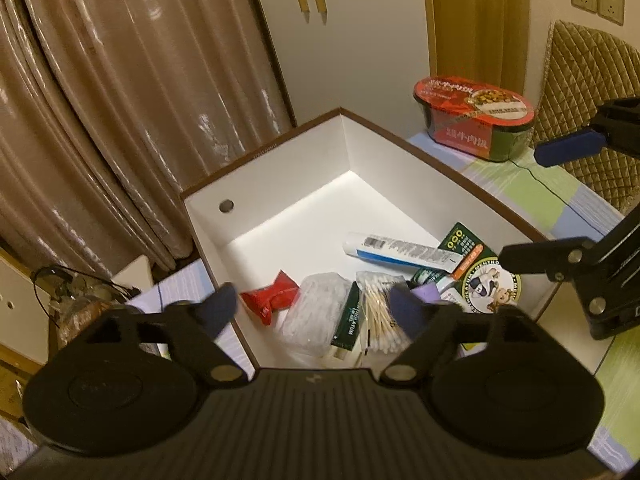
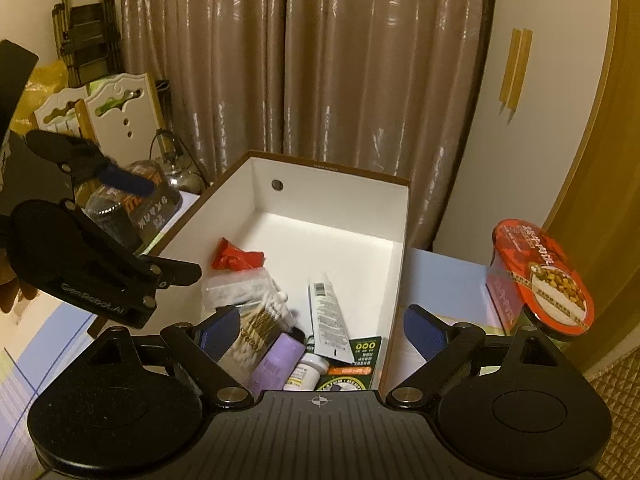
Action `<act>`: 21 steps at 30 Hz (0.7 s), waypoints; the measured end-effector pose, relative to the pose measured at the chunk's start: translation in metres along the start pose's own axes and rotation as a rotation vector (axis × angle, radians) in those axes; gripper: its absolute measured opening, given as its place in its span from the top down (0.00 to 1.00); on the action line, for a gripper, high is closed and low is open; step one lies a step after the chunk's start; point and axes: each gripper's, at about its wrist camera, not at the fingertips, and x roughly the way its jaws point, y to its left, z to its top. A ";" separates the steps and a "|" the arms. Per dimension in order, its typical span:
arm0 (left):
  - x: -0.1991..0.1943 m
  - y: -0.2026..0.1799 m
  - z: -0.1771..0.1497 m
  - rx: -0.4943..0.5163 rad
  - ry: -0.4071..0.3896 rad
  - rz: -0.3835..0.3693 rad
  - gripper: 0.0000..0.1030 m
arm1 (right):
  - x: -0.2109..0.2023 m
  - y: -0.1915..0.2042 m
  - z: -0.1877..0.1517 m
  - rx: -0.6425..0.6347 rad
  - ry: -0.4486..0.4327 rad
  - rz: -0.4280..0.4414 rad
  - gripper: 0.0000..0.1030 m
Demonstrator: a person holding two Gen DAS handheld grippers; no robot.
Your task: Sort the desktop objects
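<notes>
Below both claws sits white box (image 1: pixel 280 184). Left gripper (image 1: pixel 316 312) wide, empty, over cotton swabs (image 1: pixel 380 320). Right gripper (image 2: pixel 320 332) wide, empty, above tube (image 2: pixel 328 316); meal bowl (image 2: pixel 544 276) to its right, outside box.

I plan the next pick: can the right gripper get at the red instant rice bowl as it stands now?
Probably yes. The right gripper is open and empty, and the rice bowl stands outside the box on bare table, nothing between.

Brown curtains (image 2: pixel 304 80), white wall (image 1: pixel 352 40), quilted chair (image 1: pixel 580 120), dim light.
</notes>
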 end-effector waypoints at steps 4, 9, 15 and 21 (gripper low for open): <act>-0.006 -0.003 -0.001 0.015 -0.021 0.029 0.01 | -0.002 0.001 -0.001 -0.013 0.012 -0.008 0.11; -0.012 -0.002 -0.002 -0.011 -0.017 0.047 0.01 | -0.004 0.002 0.000 -0.021 0.029 -0.016 0.11; -0.025 0.000 -0.003 -0.062 -0.010 0.052 0.01 | -0.013 0.006 0.001 -0.031 0.036 -0.025 0.11; -0.043 0.001 -0.006 -0.115 -0.012 0.066 0.01 | -0.025 0.011 0.003 -0.034 0.040 -0.030 0.11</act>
